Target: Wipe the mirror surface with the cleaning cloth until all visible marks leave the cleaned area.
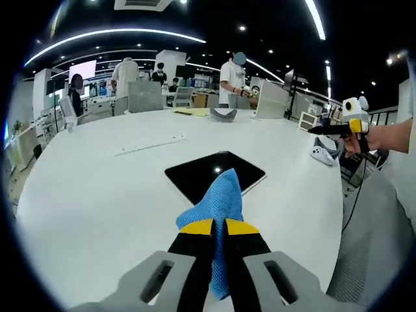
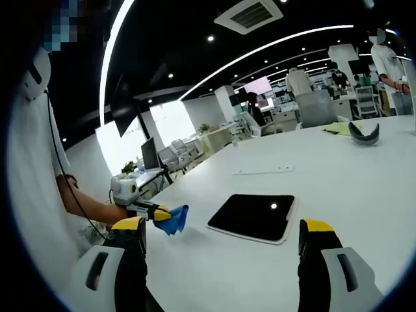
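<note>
A dark rectangular mirror (image 1: pixel 214 174) lies flat on the white table (image 1: pixel 97 195), reflecting a ceiling light. My left gripper (image 1: pixel 219 227) is shut on a blue cleaning cloth (image 1: pixel 218 208), whose free end hangs over the mirror's near edge. In the right gripper view the mirror (image 2: pixel 253 216) sits ahead between my open right gripper's (image 2: pixel 221 237) jaws, which hold nothing. The left gripper (image 2: pixel 156 213) with the blue cloth (image 2: pixel 173 220) enters from the left, just short of the mirror. The right gripper (image 1: pixel 344 129) shows at the right of the left gripper view, held off the table edge.
A white strip (image 1: pixel 151 144) lies on the table beyond the mirror. A grey headset-like object (image 1: pixel 223 114) and papers sit at the far edge, a white device (image 1: pixel 322 153) at the right edge. Several people stand among desks and monitors behind the table.
</note>
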Available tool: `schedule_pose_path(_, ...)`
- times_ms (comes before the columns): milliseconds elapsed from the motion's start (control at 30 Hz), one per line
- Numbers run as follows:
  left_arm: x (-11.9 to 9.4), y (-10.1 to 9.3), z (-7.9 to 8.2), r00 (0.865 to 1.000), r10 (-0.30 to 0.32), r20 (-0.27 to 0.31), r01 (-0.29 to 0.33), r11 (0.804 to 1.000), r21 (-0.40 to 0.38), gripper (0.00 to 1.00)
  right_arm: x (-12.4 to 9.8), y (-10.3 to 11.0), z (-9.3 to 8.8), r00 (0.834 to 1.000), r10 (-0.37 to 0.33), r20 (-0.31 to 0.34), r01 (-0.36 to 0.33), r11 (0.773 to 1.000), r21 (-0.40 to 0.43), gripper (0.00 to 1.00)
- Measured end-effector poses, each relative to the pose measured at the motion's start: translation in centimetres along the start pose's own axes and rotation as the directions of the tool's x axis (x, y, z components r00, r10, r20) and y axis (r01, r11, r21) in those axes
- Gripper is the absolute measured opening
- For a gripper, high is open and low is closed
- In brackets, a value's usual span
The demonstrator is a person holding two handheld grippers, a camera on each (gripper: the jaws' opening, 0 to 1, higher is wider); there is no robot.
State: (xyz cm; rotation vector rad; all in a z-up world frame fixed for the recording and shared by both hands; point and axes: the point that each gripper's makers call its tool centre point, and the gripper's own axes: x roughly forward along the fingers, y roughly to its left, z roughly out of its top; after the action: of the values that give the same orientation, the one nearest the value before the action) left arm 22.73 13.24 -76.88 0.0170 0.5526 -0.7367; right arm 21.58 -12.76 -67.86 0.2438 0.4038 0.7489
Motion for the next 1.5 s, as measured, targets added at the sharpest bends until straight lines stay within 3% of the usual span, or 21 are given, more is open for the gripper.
schedule_pose_path(400,-0.8,0.5,-6.3,0.995,0.033,-0.09,-0.039,0.997,-0.065,0.03,0.2,0.3,-0.2,1.0,0.005,-0.021,-0.005,1.0,-0.005,0.98)
schedule_pose_path(633,-0.6,0.8,-8.3,0.993,0.047,-0.111,-0.055,0.995,-0.078,0.03,0.2,0.2,-0.1,0.999,0.001,-0.034,-0.002,1.0,-0.007,0.98)
schedule_pose_path(1500,-0.6,0.5,-8.4,0.995,0.04,-0.09,-0.035,0.997,0.064,0.05,0.4,0.0,-0.4,0.998,-0.005,-0.059,0.004,1.0,-0.013,0.98)
